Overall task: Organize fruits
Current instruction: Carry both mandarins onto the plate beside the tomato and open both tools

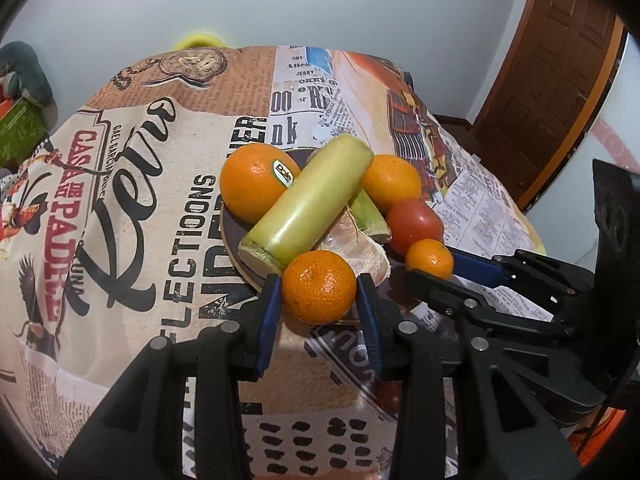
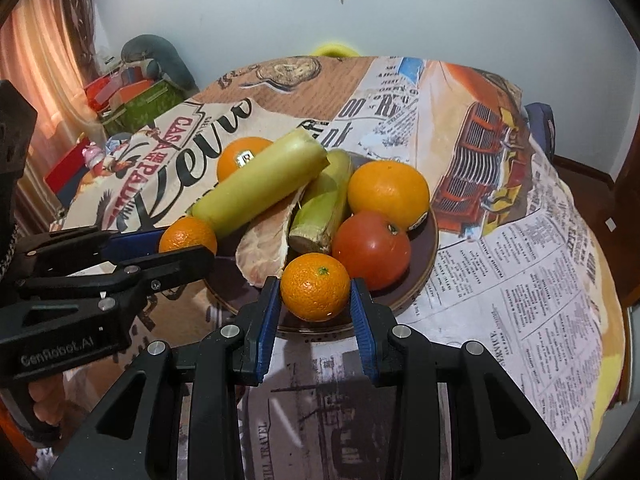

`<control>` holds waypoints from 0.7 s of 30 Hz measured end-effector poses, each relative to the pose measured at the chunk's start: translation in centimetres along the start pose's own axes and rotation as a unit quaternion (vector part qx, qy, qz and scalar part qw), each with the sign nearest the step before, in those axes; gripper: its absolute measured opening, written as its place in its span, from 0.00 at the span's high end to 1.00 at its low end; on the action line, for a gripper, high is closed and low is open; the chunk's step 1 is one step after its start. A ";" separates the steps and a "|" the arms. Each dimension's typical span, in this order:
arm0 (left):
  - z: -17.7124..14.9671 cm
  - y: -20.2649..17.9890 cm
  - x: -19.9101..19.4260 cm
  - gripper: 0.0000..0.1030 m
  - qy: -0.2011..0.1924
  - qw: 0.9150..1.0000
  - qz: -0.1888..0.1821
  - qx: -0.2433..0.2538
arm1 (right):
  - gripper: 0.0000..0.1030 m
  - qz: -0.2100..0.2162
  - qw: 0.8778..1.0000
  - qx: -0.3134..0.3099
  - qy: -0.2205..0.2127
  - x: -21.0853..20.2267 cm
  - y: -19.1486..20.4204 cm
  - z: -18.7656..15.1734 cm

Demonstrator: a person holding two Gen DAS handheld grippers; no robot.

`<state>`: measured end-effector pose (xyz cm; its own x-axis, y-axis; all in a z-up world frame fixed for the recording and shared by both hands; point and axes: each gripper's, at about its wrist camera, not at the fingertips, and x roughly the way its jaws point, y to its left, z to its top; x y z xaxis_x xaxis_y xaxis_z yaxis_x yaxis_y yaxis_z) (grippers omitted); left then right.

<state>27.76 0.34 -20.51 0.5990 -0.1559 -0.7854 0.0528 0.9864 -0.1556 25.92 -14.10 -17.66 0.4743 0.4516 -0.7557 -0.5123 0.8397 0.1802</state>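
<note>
Orange mandarins sit clamped in the left hand-held gripper (image 1: 318,292) and right hand-held gripper (image 2: 316,292), seemingly just off the plate (image 2: 428,240); sorting looks barely begun.

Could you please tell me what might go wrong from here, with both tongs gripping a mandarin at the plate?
1. The left tongs and right tongs sit close together, so they could bump as they move.
2. The left mandarin seems to touch the long green stalk; moving it might let the stalk roll off the pile.
3. The right mandarin sits right beside the tomato; lifting it may nudge the tomato toward the plate rim.
</note>
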 end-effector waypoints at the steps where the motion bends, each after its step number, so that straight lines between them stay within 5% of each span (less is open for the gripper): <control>1: 0.0 -0.1 0.2 0.64 0.000 1.000 0.002 0.003 | 0.69 0.001 1.000 0.003 0.001 0.1 -0.1 0.0; 21: -0.2 0.2 -1.0 0.56 -0.012 1.000 0.003 -0.008 | 0.68 -0.017 1.000 -0.003 0.009 0.1 0.1 -0.2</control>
<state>27.07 0.66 -19.88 0.6181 -0.1482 -0.7720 0.0357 0.9863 -0.1607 25.81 -14.08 -17.81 0.4785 0.4161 -0.7732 -0.5002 0.8529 0.1495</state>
